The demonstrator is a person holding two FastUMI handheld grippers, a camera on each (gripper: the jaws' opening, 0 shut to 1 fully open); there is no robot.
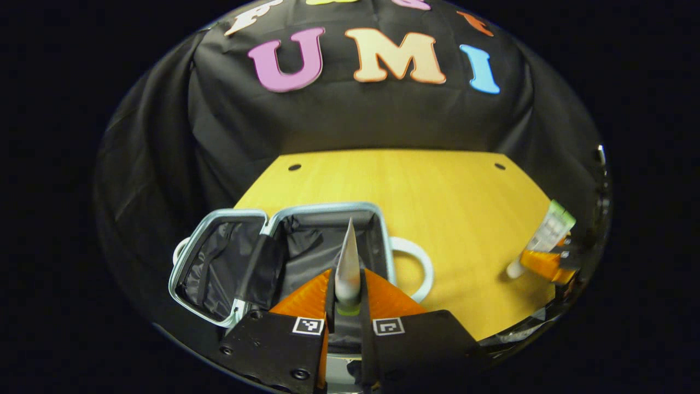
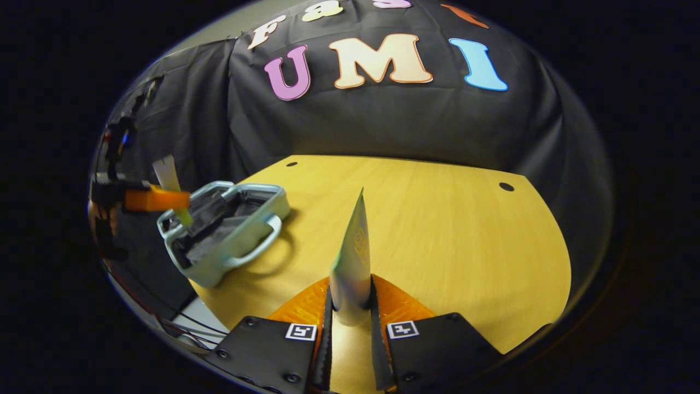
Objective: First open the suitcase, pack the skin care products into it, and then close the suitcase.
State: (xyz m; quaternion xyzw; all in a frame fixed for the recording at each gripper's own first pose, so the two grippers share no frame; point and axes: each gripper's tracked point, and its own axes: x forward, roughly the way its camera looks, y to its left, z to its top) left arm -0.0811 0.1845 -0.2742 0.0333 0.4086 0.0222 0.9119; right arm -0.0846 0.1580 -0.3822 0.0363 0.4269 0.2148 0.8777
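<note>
A pale blue suitcase [image 1: 383,230] lies open on the table, its black lining showing and its white handle [image 1: 418,262] toward the right. My left gripper [image 1: 348,287] is shut on a silvery tube [image 1: 348,262], crimped end pointing up, right above the open case. The right gripper view shows that same gripper [image 2: 156,200] and its tube [image 2: 165,174] hanging over the suitcase [image 2: 240,235]. My right gripper [image 2: 351,293] is shut on a second tube [image 2: 354,251], held above bare table to the right of the case. It appears far right in the left gripper view [image 1: 547,265], holding the green-ended tube [image 1: 551,229].
The yellow wooden table [image 2: 454,230] has two small dark holes near its back edge [image 2: 506,186]. Black cloth walls stand close behind and at both sides. Cables hang off the table's left front edge [image 2: 180,328].
</note>
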